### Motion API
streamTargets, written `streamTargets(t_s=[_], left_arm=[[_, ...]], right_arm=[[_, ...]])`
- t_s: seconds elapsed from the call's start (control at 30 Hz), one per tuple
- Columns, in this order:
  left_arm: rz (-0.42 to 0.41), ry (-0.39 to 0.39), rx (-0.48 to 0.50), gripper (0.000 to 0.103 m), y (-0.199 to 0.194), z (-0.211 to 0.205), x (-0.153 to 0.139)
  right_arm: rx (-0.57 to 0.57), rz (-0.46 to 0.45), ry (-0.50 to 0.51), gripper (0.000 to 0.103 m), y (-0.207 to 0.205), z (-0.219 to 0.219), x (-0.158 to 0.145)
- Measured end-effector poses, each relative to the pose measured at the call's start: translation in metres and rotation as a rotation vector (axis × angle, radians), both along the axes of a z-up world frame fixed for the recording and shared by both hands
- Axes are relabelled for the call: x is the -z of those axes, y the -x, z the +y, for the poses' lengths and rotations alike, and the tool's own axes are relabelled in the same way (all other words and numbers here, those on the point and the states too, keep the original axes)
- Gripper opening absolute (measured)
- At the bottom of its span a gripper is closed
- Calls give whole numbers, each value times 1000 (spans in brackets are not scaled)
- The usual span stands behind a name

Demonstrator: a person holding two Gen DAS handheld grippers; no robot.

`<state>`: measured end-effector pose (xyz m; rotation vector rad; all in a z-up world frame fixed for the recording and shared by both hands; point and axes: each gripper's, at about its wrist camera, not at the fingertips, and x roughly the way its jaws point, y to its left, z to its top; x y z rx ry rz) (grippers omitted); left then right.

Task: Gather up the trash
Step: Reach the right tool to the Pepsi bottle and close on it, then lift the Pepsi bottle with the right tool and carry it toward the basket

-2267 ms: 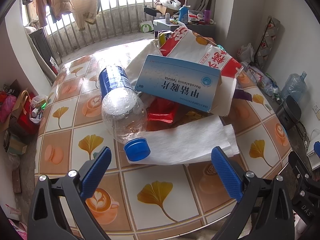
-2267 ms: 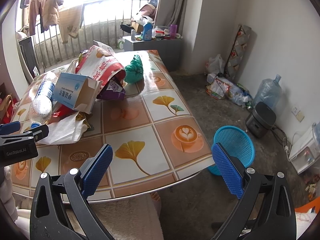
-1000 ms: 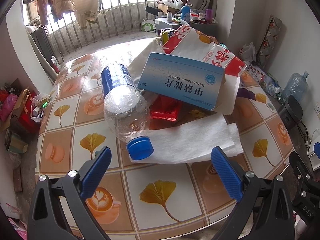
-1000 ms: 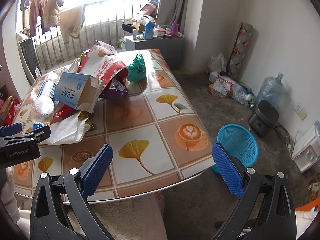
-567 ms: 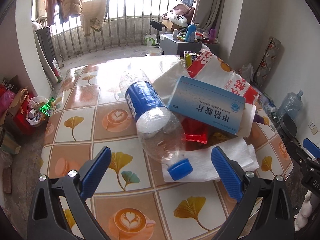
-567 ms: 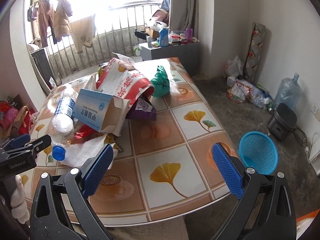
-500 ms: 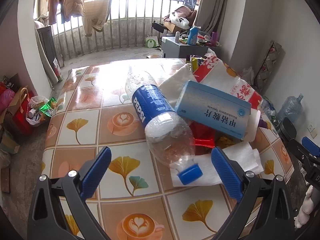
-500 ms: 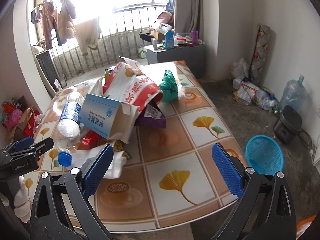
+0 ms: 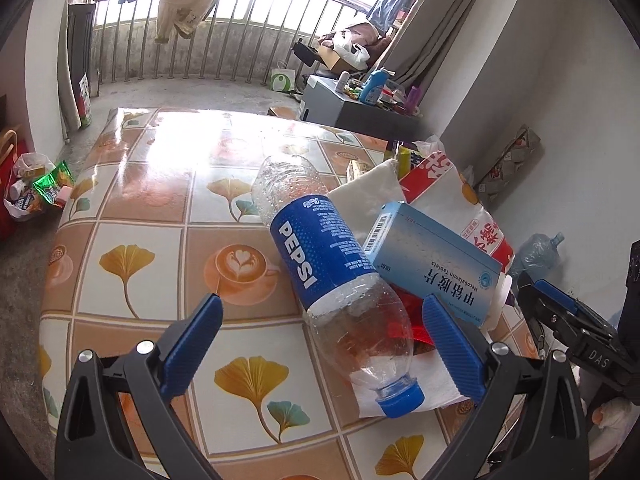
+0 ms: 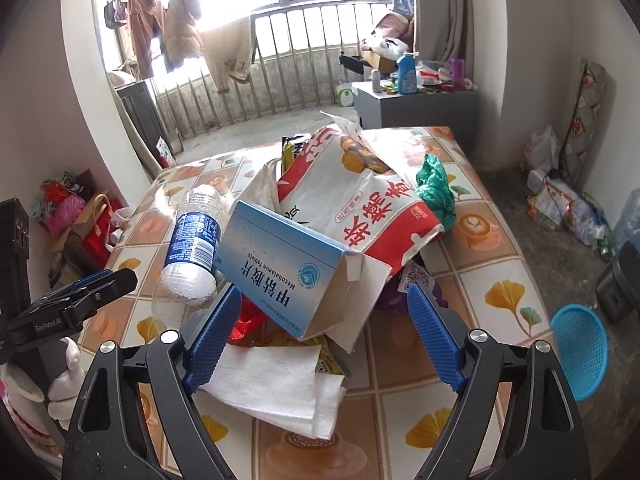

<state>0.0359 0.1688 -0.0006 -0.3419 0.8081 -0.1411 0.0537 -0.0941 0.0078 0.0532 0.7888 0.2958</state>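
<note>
- While both tools hang over the tiled table (image 9: 132,204), the left gripper (image 9: 320,340) has its jaws spread wide, holding nothing, with the neck end of the Pepsi bottle (image 9: 332,264) lying between its blue pads.
- The bottle lies on its side on the tabletop, its blue cap (image 9: 400,398) resting on a white paper towel (image 10: 280,384) — the label faces up.
- The right gripper (image 10: 324,336) is likewise wide apart and empty; its pads flank the open end of the blue medicine box (image 10: 280,272) without visibly touching it.
- That box leans against the bottle on one side and lies under a red-and-white snack bag (image 10: 360,200) on the other.
- A green plastic bag (image 10: 434,188) sits just beside the snack bag, farther along the table.
- A red wrapper (image 9: 404,320) shows under the box, and a purple packet (image 10: 412,284) peeks out below the snack bag.
- On the floor, well apart from the pile — past the table's edge — stands a blue basket (image 10: 580,348).
</note>
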Motion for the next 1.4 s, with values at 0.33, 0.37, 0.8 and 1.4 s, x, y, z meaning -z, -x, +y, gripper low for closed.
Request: streamTargets(t_s=[0.33, 0.37, 0.8, 1.4], left_arm=[[32, 3, -80, 81, -23, 39, 10], [47, -10, -90, 76, -25, 43, 14], [130, 46, 45, 35, -56, 53, 60], [-34, 54, 131, 24, -28, 16, -7]], right_arm=[[-193, 165, -222, 54, -26, 54, 6], [-216, 182, -213, 52, -28, 65, 9], [-316, 353, -147, 49, -65, 120, 34], [-317, 277, -408, 50, -32, 51, -6]])
